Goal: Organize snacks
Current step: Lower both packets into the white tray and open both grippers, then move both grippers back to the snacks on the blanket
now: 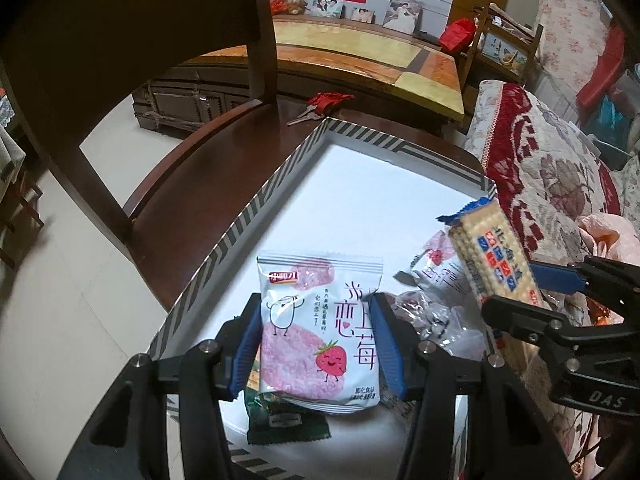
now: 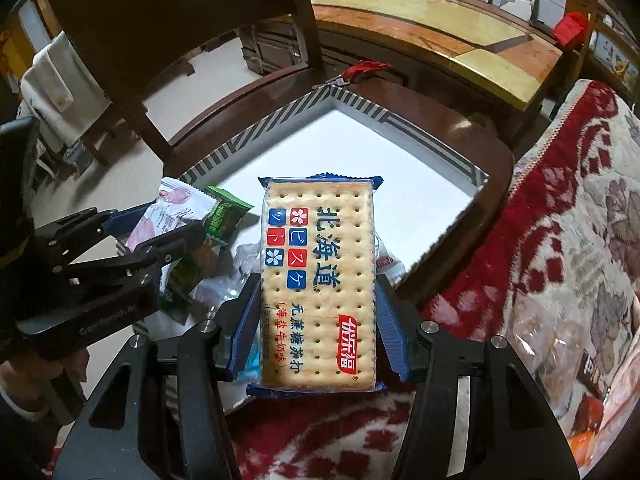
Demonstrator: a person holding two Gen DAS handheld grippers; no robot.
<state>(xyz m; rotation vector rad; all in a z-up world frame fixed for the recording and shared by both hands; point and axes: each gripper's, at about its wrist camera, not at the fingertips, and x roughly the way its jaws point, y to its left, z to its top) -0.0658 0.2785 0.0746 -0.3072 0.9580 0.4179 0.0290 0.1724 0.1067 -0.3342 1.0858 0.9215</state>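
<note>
The left gripper [image 1: 316, 344] is clamping a strawberry rice-cracker pouch [image 1: 320, 328] by its two side edges, jaws about half open around it, and is holding it over the near left part of the tray [image 1: 240, 236]; the right gripper [image 2: 316, 328] is pinching a cracker pack [image 2: 318, 288] the same way, jaws likewise partly open, over the tray's near right edge beside the sofa [image 2: 560, 240]. The main risk is a slip: both wrappers are smooth, glossy film, and the blue ribbed pads [image 1: 386, 344] are only catching their edges, so a jolt or a slight loosening could be letting either one slide out. The pouch is soft and puffy, so it could be buckling and twisting in the grip; the cracker pack is a stiff flat slab of brittle biscuits, so squeezing harder could be cracking them. A green packet [image 1: 286, 420] and a clear crinkled wrapper [image 1: 444, 320] are lying loose on the tray under and between the grippers, and a low pass could be dragging them or pushing them off. The two grippers are working close together, so they could be knocking into each other. The tray is a shallow white cardboard lid with a low striped rim, sitting on a dark, polished wooden chair [image 1: 192, 184]; being light, it could be sliding on that slick seat if bumped. The sofa cover is thick, woven, red and cream.
</note>
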